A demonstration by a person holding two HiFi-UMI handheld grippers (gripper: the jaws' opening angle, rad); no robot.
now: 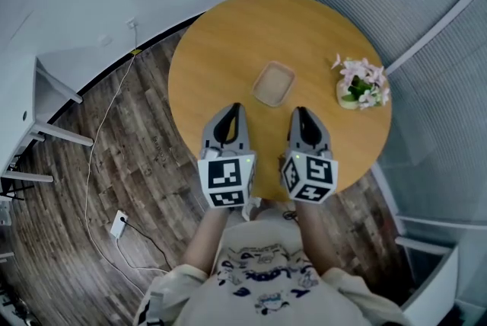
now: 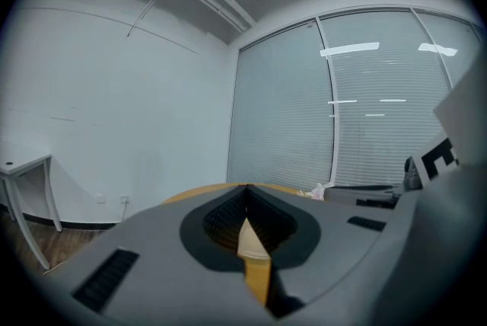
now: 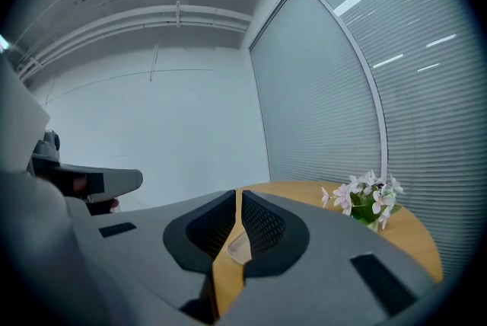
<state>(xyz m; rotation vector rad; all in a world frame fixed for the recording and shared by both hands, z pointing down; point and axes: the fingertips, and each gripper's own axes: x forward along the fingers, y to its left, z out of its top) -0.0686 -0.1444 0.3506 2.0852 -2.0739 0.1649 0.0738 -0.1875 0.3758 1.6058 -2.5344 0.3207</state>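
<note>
- Head view: a shallow clear tray (image 1: 273,84) lies near the middle of the round wooden desk (image 1: 221,50). The left gripper (image 1: 234,108) and right gripper (image 1: 300,112) hover just short of it, side by side. Potted pink flowers (image 1: 362,84) stand off to the right.
- Left gripper view: the left gripper (image 2: 245,187) is clenched at the tips with nothing held. The tray (image 2: 249,239) shows through the gap lower down.
- Right gripper view: the right gripper (image 3: 238,193) is clenched to a thin slit, empty. The tray (image 3: 238,247) lies beyond, and the flowers (image 3: 368,197) stand to the right.
</note>
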